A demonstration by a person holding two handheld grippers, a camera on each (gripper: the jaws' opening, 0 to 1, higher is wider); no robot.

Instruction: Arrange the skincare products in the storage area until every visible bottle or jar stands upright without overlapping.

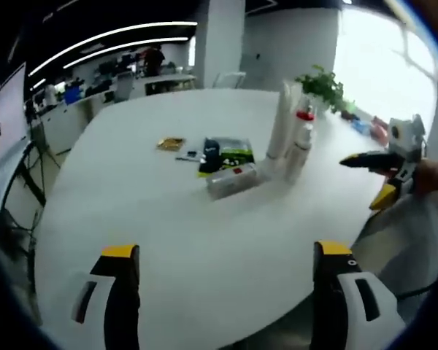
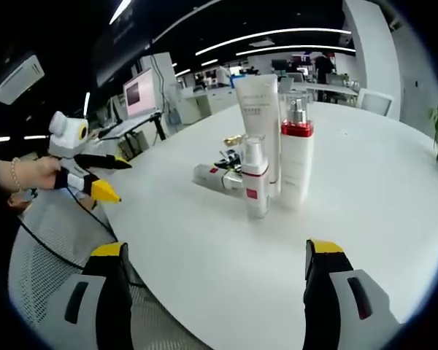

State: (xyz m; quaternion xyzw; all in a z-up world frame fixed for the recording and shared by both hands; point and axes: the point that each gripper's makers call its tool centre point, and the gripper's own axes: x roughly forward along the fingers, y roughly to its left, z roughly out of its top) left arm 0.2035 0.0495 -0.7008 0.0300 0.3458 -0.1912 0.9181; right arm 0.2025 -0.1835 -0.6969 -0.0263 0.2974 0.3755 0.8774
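On the table: a white round table carries the skincare set near its middle, both grippers held back at the near edge.
Upright group: a tall tube, a pump bottle with a red collar and a small bottle stand close together; from the right gripper view I cannot tell whether they touch.
Lying bottle: one bottle with a red band lies on its side just beside the small bottle, seen again in the left gripper view.
Other items: a green packet, a dark jar and a gold sachet sit behind it.
Left gripper: jaws spread wide, nothing between them, well short of the products.
Right gripper: jaws likewise released and empty.
Step in hand: likely reaching for the lying bottle to stand it up.
Doing it well: come in from the open side away from the standing trio, grip across the body near its middle, tip it base-down on bare table clear of the neighbours, and let go only once it settles.
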